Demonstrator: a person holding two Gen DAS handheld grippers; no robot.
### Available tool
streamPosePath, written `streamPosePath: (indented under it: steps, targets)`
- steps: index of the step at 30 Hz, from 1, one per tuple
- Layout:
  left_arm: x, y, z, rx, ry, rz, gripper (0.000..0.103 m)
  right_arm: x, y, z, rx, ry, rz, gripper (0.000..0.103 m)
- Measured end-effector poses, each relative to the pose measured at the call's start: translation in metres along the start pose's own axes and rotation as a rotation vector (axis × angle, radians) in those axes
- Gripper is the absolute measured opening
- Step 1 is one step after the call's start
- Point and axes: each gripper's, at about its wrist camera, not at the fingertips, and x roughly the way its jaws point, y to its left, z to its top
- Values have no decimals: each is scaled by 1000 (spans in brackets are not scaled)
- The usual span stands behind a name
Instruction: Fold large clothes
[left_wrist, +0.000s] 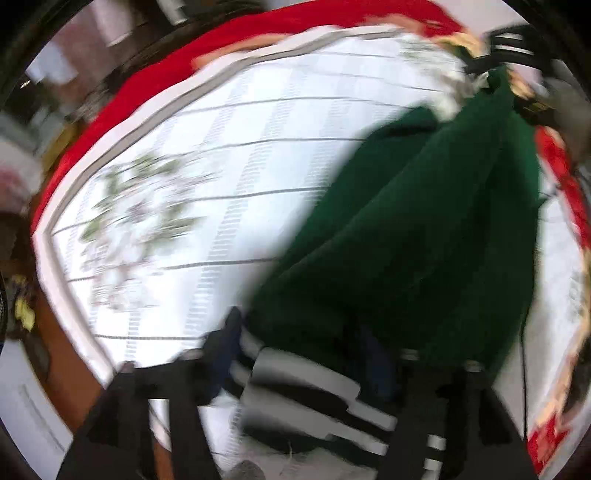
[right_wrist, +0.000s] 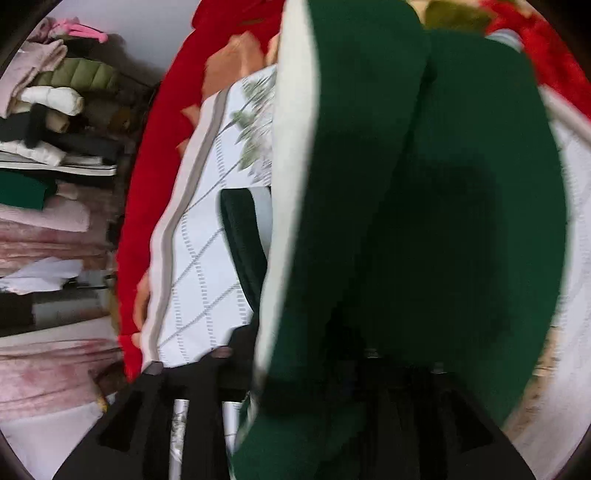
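Note:
A dark green garment (left_wrist: 424, 229) with a black-and-white striped cuff (left_wrist: 314, 402) hangs above a white quilted bed cover (left_wrist: 221, 166). My left gripper (left_wrist: 314, 354) is shut on the garment near the striped cuff. In the right wrist view the same green garment (right_wrist: 424, 221), with a white stripe (right_wrist: 291, 147) down its edge, fills most of the frame. My right gripper (right_wrist: 332, 354) is shut on it, and the cloth hides the fingertips. The other gripper (left_wrist: 517, 48) shows at the top right of the left wrist view, holding the cloth's far end.
A red blanket (left_wrist: 147, 85) lies around the white cover, also seen in the right wrist view (right_wrist: 155, 166). Shelves with stacked folded clothes (right_wrist: 55, 166) stand at the left. A brown floor strip (left_wrist: 62, 354) runs beside the bed.

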Motion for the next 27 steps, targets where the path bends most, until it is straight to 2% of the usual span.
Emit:
streamPosePath:
  steps: [2,3,5,7,10,12,14,16,18,19,21,22,23,24,25,27]
  targets:
    - [8,29,-1,-56,12,28,83,-2,-11,-8,4,13,147,55]
    - [10,39,-1,-82,20,12,95,-7,-17,-11,1,20,235,55]
    - [9,53,-2,-120,33,-35,97,-29,-38,-19,-14,3,305,56]
    - [3,49,-5,-107,34,-26,97,-50,-58,-25,-18,-43,298,66]
    - [-12,39,-11,-83,22,48,97,-89,-113,-29,-24,-142,148,69]
    - [-23,34,-18,-97,0,67,97,-99,-154,-26,5,-164,76,69]
    - [-28,29,-24,-98,-13,64,97,-96,-192,-18,66,-155,63,70]
    - [-14,18,-28,-54,6,96,97,-80,-227,-8,130,-133,116,70]
    - [7,11,-26,-42,33,131,97,-57,-245,1,180,-116,214,71]
    - [15,11,-22,-43,37,136,97,-42,-251,6,199,-94,277,75]
    - [27,10,-19,-47,45,138,99,-17,-258,12,231,-76,332,76]
    - [28,10,-18,-46,41,137,100,-12,-254,11,244,-106,379,69]
    - [29,8,-16,-33,32,139,101,-9,-254,12,252,-131,397,57]
    - [29,6,-14,-14,19,146,101,-7,-254,11,263,-134,394,35]
    - [29,4,-12,6,7,154,101,-8,-258,4,298,-150,426,25]
    - [29,2,-3,44,-11,173,101,-22,-265,-15,350,-189,458,18]
